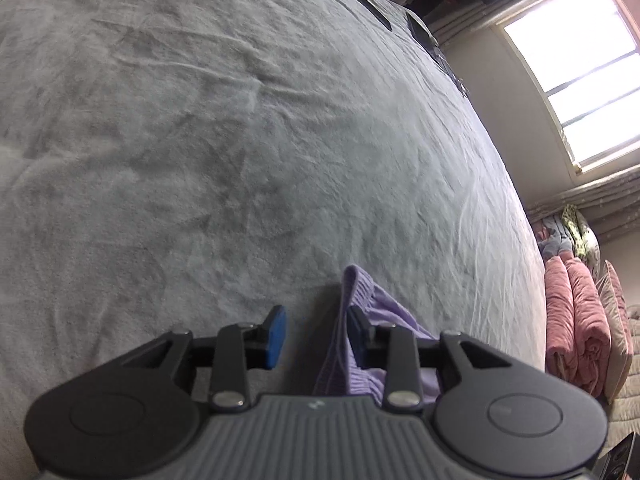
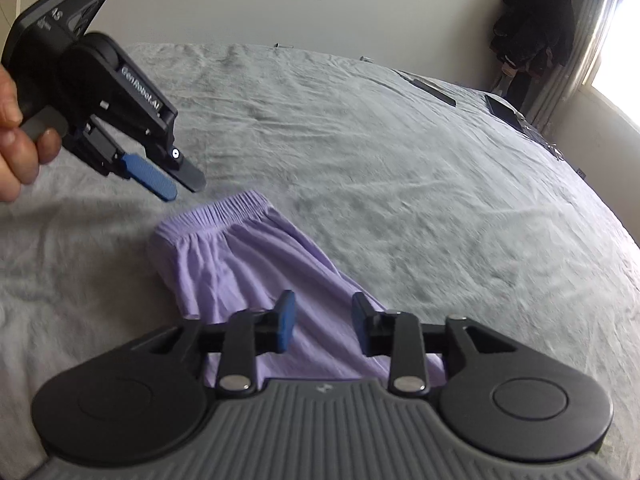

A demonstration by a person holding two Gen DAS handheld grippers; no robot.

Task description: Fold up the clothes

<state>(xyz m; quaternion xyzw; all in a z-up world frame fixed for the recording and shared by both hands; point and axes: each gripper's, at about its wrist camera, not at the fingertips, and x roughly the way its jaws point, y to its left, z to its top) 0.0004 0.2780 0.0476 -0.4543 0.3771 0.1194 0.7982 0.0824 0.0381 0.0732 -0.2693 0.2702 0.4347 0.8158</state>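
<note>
Both jaws stand parted with nothing pinched. The right hand-held gripper hangs just above the lower part of the lilac shorts, cloth showing between its pads but not pressed. The left hand-held gripper, gripped by a hand, hovers released just beyond the elastic waistband, apart from it. In its own view the waistband lies beside its right finger. The shorts lie folded lengthwise on the grey bed. The next fold likely goes best with each corner pinched through every layer, edges kept matched.
</note>
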